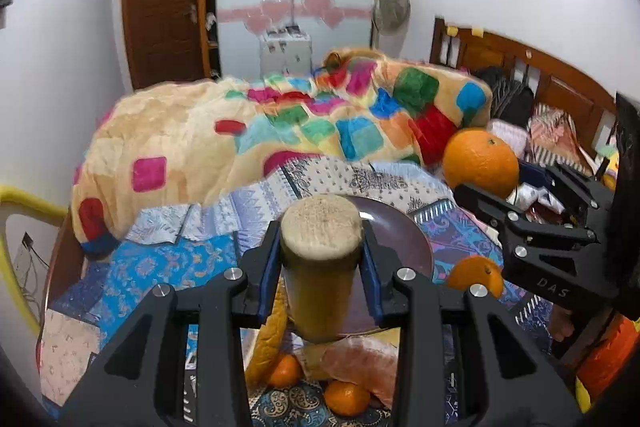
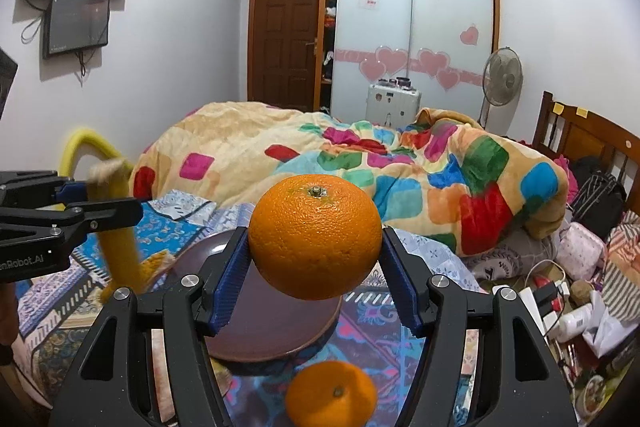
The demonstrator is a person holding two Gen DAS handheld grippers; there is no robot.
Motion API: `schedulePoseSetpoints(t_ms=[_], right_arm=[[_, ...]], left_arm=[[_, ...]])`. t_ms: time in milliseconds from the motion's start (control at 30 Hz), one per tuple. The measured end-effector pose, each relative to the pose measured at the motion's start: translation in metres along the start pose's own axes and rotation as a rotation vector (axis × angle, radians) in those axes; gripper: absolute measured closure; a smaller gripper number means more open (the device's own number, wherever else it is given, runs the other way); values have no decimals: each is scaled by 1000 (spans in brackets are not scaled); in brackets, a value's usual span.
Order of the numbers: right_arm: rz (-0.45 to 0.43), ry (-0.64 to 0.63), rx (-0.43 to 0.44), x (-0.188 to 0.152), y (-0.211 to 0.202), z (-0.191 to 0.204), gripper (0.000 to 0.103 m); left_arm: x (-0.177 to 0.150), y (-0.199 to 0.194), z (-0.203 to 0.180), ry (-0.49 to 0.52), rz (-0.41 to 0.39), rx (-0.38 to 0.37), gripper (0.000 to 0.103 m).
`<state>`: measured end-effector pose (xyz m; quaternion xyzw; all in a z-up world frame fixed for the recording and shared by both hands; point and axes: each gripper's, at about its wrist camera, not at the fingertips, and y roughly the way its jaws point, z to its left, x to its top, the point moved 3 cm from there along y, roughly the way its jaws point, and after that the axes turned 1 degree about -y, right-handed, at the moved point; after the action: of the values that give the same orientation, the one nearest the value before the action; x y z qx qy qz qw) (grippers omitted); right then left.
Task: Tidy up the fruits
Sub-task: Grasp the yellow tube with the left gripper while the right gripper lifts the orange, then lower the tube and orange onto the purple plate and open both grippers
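L gripper [image 1: 322, 263] jaws pinch a yellow plush banana toy [image 1: 320, 267] by its tan stem end, held up over the round dark-brown plate [image 1: 404, 235] on the patterned bedspread [image 1: 172, 259]. R gripper [image 2: 316, 263] jaws clamp a big round orange [image 2: 315, 235] above the same plate. Small mandarins [image 1: 346, 397], maybe 3, lie on the bed near the plate w/ a pale-orange plush

An orange [image 2: 315, 237] is held above the plate [image 2: 256, 323] on the bed [image 2: 372, 331], a banana [image 2: 120, 243] to its left, a blanket [image 2: 360, 171] behind.
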<state>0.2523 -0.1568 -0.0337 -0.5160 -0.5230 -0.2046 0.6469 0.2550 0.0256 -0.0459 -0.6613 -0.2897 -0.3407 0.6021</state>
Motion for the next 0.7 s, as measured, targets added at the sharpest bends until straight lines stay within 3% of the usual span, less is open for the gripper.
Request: schedulePoseSetpoints(t_ms=[700], right_arm=[[252,-120,93,-5,80,-7,42]], left_arm=[[19,100,8,-12,186,-23,67]])
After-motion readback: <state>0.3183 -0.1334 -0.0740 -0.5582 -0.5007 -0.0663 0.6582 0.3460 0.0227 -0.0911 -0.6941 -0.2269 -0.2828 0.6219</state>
